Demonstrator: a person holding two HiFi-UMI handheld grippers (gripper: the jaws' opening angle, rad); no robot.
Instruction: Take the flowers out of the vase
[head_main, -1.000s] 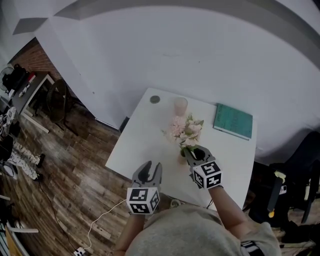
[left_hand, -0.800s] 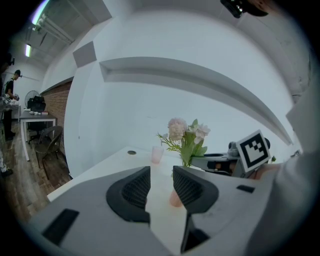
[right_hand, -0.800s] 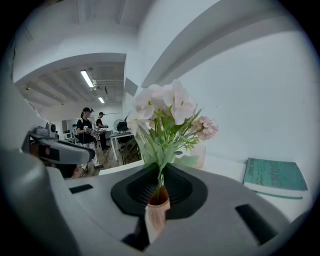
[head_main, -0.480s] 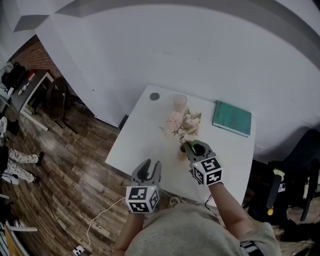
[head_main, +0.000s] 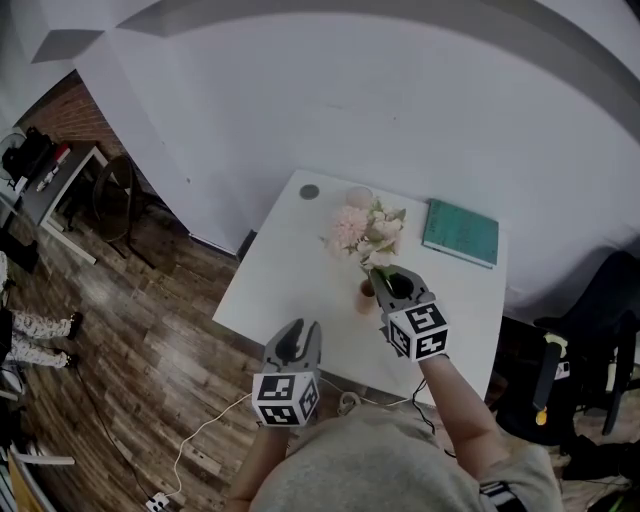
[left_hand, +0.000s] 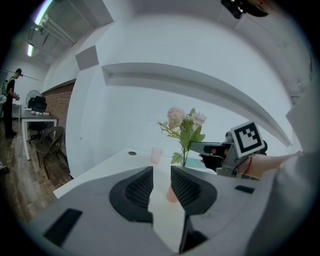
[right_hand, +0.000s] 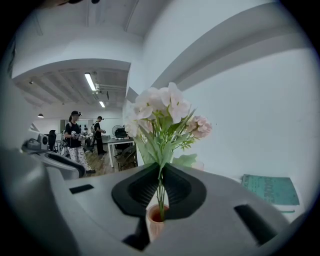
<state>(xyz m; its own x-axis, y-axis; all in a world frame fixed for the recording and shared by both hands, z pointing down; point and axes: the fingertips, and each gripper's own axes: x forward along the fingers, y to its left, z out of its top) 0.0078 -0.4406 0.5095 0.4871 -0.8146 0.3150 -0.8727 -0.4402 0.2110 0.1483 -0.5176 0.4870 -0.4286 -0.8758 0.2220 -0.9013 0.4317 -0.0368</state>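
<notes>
A: Flowers (head_main: 365, 232), where are they?
B: Your right gripper (head_main: 384, 276) pinches their stems, its jaws just closing; the stem ends sit in the vase (head_main: 367, 296) on the table (head_main: 280, 280).
A: Your left gripper (head_main: 298, 330)?
B: Narrowly apart, just closing, nothing between.

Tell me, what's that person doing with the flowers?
A person holds a gripper in each hand. The right gripper has just been closing on the stems of the flowers, whose ends reach into the small vase on the white table. The left gripper hovers by the table's near edge, empty, its jaws apart though they have just been closing somewhat.
</notes>
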